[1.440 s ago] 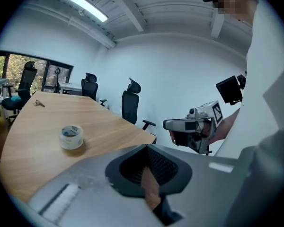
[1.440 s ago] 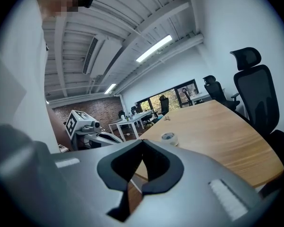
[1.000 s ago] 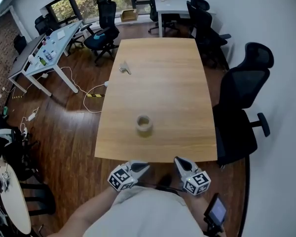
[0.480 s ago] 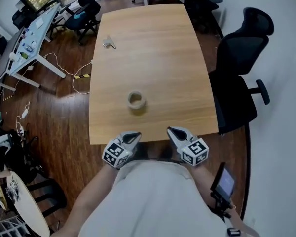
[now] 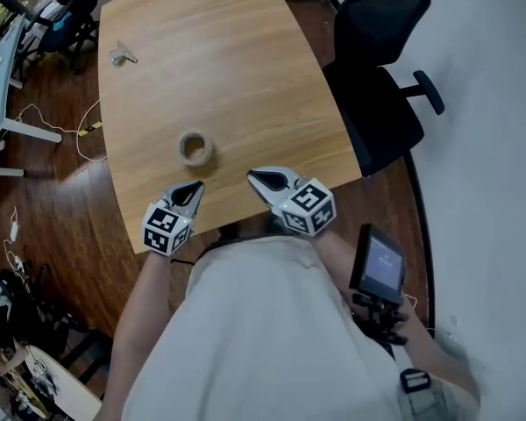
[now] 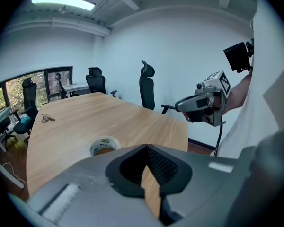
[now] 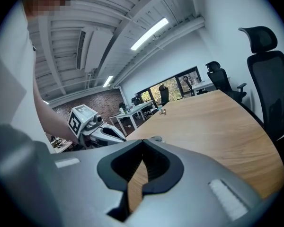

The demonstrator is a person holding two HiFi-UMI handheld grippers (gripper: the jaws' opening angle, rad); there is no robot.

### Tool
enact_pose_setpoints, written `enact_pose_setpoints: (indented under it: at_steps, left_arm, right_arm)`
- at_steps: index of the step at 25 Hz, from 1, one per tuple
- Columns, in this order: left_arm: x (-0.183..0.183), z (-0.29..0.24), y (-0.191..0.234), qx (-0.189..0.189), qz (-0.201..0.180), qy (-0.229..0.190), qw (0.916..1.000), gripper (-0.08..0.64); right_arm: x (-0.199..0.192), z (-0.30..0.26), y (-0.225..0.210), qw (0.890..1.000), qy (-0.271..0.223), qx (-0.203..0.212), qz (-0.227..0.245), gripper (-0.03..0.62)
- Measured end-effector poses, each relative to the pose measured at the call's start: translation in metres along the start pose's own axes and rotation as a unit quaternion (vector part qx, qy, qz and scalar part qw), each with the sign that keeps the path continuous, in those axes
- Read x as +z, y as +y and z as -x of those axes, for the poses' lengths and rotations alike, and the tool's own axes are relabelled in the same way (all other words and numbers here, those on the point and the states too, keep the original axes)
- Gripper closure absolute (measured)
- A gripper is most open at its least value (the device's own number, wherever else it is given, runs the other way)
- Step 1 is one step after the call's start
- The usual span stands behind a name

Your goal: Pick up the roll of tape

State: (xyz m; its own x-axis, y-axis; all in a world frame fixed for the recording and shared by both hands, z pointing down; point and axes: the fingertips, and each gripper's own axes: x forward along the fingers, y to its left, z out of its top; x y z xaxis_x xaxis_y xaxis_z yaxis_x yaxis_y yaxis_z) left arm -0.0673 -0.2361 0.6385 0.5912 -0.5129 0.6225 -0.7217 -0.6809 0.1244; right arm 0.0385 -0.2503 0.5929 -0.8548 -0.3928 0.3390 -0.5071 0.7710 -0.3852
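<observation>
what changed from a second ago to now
The left tongs and right tongs moved forward over the near edge of the wooden table, nearing the beige roll of tape. Nothing grasped; both stay shut, and the tape and small metal object are unmoved.

Nothing legible — print on the tape roll (image 6: 104, 147) blurs.

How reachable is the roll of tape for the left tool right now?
Probably yes. The roll of tape lies flat on the table just ahead of the left tool, with nothing between them. Its jaws are shut, so they would need to open first.
</observation>
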Motion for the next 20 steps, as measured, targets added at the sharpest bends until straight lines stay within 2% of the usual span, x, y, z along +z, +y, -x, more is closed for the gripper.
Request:
enact_pose_setpoints:
  at_steps: [5,12,17,20]
  left_arm:
    - [-0.002,-0.01,0.006,-0.01,-0.014,0.019,0.9997,0.554]
    - [-0.009,-0.023,0.038,-0.023,-0.063,0.06,0.9959,0.55]
    - [-0.027,-0.037,0.052,-0.049,-0.121,0.125,0.9835,0.51]
    - [-0.035,-0.049,0.065,-0.062,-0.14,0.16,0.975,0.486]
  right_arm:
    - [-0.001,-0.011,0.002,1.0,0.015,0.009,-0.006,0.586]
    - [0.001,-0.024,0.005,1.0,0.016,0.001,-0.018,0.586]
    - [-0.005,-0.022,0.014,1.0,0.008,-0.012,-0.026,0.586]
    - [-0.005,-0.021,0.014,0.999,0.003,-0.023,-0.036,0.586]
